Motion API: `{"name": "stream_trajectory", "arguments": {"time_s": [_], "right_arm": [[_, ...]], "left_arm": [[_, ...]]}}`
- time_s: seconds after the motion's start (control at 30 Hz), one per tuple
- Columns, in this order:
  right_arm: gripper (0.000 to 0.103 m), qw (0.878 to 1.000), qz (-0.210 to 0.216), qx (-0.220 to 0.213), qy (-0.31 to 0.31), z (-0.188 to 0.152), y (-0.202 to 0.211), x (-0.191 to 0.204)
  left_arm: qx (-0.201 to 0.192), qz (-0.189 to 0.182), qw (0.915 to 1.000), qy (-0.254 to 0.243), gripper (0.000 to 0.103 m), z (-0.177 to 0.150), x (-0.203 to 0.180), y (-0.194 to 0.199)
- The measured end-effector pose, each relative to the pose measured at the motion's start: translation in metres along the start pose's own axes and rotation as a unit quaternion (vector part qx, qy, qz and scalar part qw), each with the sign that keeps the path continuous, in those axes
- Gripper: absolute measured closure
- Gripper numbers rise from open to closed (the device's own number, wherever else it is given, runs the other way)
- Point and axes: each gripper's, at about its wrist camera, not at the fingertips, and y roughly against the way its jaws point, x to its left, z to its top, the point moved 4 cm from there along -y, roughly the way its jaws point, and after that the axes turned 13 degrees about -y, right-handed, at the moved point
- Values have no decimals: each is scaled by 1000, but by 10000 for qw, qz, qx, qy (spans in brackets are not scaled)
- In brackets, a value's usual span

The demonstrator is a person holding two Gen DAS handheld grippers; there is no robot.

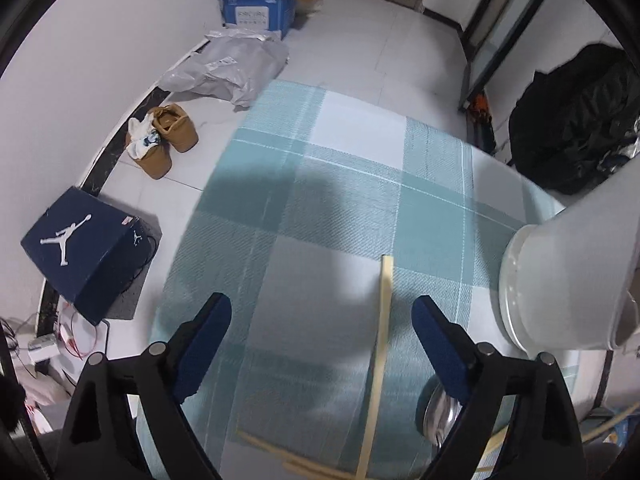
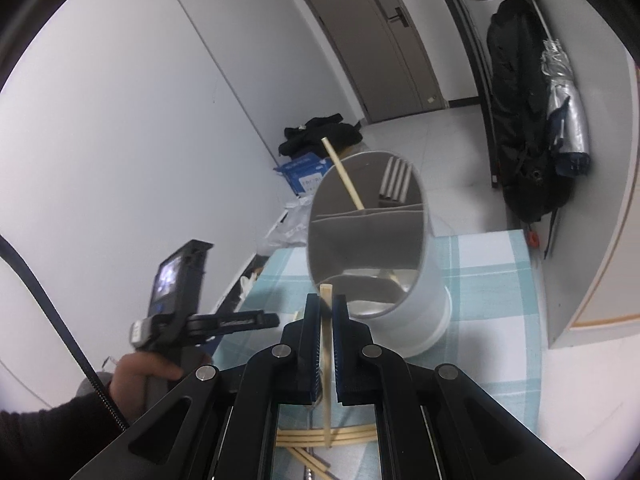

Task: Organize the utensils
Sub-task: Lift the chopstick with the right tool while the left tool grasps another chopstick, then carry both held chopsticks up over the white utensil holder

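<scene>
Between the pads of the right gripper (image 2: pixel 326 312) a single bamboo chopstick (image 2: pixel 327 360) is being pinched, its top end poking up just in front of the white utensil holder (image 2: pixel 420 312). That holder is standing on the checked cloth of the bench (image 2: pixel 492 276), and its inside is split by dividers; one chopstick (image 2: pixel 343 174) is already leaning in a rear compartment and a metal fork (image 2: pixel 396 180) is standing tines-up beside it, though which exact section each is occupying is hard to tell. More loose chopsticks (image 2: pixel 320 438) are lying crossed on the cloth just under the gripper.

From the left wrist view, the left gripper (image 1: pixel 322 322) is hovering over the bench with its fingers spread wide and gripping nothing. A long chopstick (image 1: pixel 378 360) is lying between its fingers on the cloth, and a metal spoon (image 1: pixel 438 416) is showing partly behind the right-hand finger. The holder (image 1: pixel 560 280) is sitting at the right edge of that view.

Judging by this, the step in hand is carrying a picked chopstick to the holder. The next move is calling for lifting it above the rim, lining it over the compartment where the other chopstick is resting, then releasing it so it is dropping in cleanly and not catching on a divider.
</scene>
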Motion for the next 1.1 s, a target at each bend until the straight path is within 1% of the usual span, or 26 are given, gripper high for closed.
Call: {"name": "stream_trajectory", "arguments": {"time_s": [0.03,0.07,0.13,0.17,0.2,0.23,0.27,0.33,0.37,0.4,0.43,0.53,0.63,0.7,0.77,0.8,0.83,0.97,1.03,1.1], "right_arm": [[98,10000,15,3,-31,0,0,-1],[98,10000,16,1,-55,-1,1,-4],[98,10000,8,-29,-91,1,4,-9],[98,9999,10,-38,-129,2,5,-10],[98,9998,21,-41,-168,4,5,-12],[98,9998,31,-62,-196,5,6,-14],[98,9998,30,-83,-199,5,7,-16],[98,9998,35,-107,-184,6,8,-17],[98,9998,34,-120,-178,6,9,-17],[98,9998,32,-128,-176,5,10,-17],[98,9998,31,-125,-177,5,10,-18],[98,9998,18,-139,-164,5,11,-19],[98,9997,20,-170,-151,6,13,-19],[98,9997,26,-197,-126,6,16,-17],[98,9996,3,-236,-127,6,18,-16],[98,9996,6,-235,-125,6,19,-15],[98,9996,-5,-242,-125,6,19,-14],[98,9995,-45,-297,-62,3,19,-10],[98,9995,-84,-318,-33,2,19,-8],[98,9993,-127,-359,11,1,19,-6]], "left_arm": [[40,15,10000,-67,24,2,-2,-3],[88,25,9999,-125,27,4,-6,-5],[231,42,9993,-278,40,6,-13,-11],[290,56,9990,-336,44,7,-15,-14],[344,82,9987,-378,53,8,-17,-16],[414,181,9982,-405,58,8,-18,-18],[362,269,9981,-431,62,9,-19,-17],[353,305,9979,-456,76,12,-22,-16],[331,304,9979,-467,81,13,-24,-15],[323,262,9981,-450,92,15,-26,-15],[331,234,9983,-413,100,17,-26,-16],[334,99,9990,-264,100,22,-27,-16],[98,139,9998,-60,100,28,-26,-8],[-218,30,9997,77,100,32,-25,6],[-593,-248,9977,222,100,34,-24,23],[-773,-320,9962,245,100,35,-25,32],[-915,-288,9952,219,100,35,-26,40],[-1501,-381,9879,89,100,31,-33,74],[-1748,-475,9835,38,100,29,-35,88],[-1999,-466,9787,-81,100,24,-41,103]]}}
